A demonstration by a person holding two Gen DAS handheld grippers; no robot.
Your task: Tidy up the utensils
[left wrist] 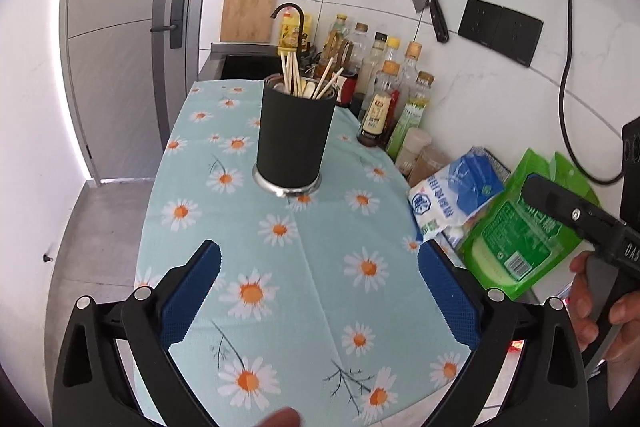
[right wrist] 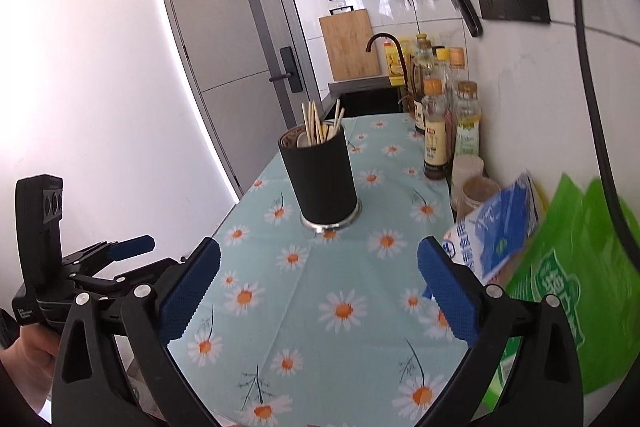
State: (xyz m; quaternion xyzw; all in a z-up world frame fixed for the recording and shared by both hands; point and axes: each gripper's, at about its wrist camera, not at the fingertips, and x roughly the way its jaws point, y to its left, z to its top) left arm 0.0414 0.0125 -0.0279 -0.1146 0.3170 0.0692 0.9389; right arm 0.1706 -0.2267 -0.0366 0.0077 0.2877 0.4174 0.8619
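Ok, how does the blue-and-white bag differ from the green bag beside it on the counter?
The blue-and-white bag is the smaller; the green bag is clearly bigger. The blue-and-white bag sits closer to the holder and touches the daisy cloth's edge; the green bag lies farther toward the wall. The blue-and-white one is opaque, the green one has a clear window at its lower end. Both are soft printed packets, lying off the cloth.

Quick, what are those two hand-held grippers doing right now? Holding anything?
Left hand-held gripper: open, holding nothing.
Right hand-held gripper: open, holding nothing.
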